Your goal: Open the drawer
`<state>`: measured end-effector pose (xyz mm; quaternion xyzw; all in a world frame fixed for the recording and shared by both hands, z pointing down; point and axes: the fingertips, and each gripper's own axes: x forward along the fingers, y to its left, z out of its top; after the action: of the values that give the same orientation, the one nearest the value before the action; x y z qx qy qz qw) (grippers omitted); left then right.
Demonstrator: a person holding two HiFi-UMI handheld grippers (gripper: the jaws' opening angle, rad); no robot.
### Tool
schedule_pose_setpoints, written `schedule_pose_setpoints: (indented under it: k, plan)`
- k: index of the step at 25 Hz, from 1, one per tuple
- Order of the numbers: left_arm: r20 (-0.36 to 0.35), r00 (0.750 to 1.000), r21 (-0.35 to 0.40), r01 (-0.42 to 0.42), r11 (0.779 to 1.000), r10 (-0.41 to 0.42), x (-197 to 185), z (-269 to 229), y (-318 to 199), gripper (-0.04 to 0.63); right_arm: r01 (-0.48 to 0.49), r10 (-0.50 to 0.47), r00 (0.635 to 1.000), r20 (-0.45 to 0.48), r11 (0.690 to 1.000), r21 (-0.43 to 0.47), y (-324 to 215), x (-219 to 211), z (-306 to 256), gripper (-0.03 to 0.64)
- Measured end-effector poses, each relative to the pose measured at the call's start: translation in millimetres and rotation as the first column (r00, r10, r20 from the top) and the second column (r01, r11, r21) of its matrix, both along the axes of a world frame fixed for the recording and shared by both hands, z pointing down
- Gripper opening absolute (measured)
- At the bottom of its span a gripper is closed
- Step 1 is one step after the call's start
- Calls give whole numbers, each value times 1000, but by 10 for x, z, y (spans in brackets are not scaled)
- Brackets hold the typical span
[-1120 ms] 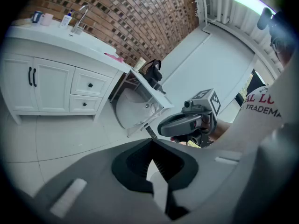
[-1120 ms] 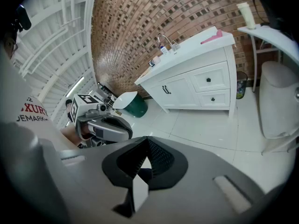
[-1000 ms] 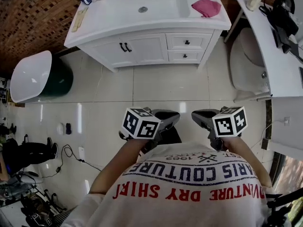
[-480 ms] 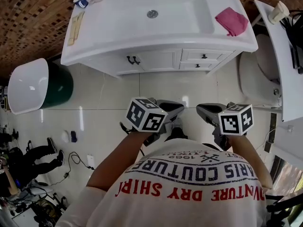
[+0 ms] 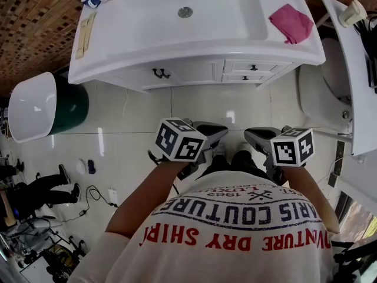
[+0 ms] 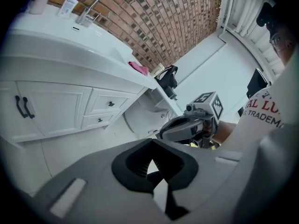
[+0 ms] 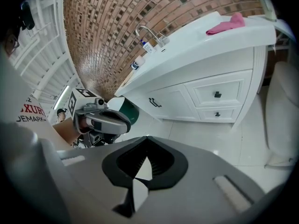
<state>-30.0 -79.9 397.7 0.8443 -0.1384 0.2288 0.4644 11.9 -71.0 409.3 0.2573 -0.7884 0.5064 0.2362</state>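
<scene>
Bathroom, drawer shut, drain in head view only, left gripper, right gripper closed.

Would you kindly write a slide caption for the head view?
Person holds left gripper and right gripper over tile floor, facing closed vanity drawers.

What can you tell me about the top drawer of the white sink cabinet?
The top drawer has a white framed front, painted wood by its look, with one small dark knob at its middle. It is shut, flush with the sink cabinet, just under the countertop and directly above the lower drawer. Nothing touches it.
</scene>
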Motion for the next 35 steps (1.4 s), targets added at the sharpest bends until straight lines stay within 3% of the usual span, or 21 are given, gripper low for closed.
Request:
schedule_pose_setpoints:
  k: [4,13,19,24,27,35]
  plan:
    - [-14,999,-13,29,999,-30,23,31,-127,-9,-21,21,999,-31,1000,3,-187,104,135,6]
    - [-70,990,-82,116,990,-122,-19,420,-146,-9,-170,176,975,-139,984,54,-909,535,1038,37]
    - [-48,982,-138,172,975,-180,-225,819,-118,-9,-353,368,914,-172,929,107,-1776,782,1645,125]
    - [-28,976,-159,211,964,-218,-326,931,-143,-9,-396,434,836,-335,901,179,-2138,975,2163,195]
    - [-12,975,-159,217,963,-222,-346,992,-169,-9,-424,466,805,-367,885,193,-2334,1022,2332,201]
    - [-12,972,-196,230,953,-237,-277,1106,-73,-9,-395,447,782,-434,895,208,-2485,1050,2521,207]
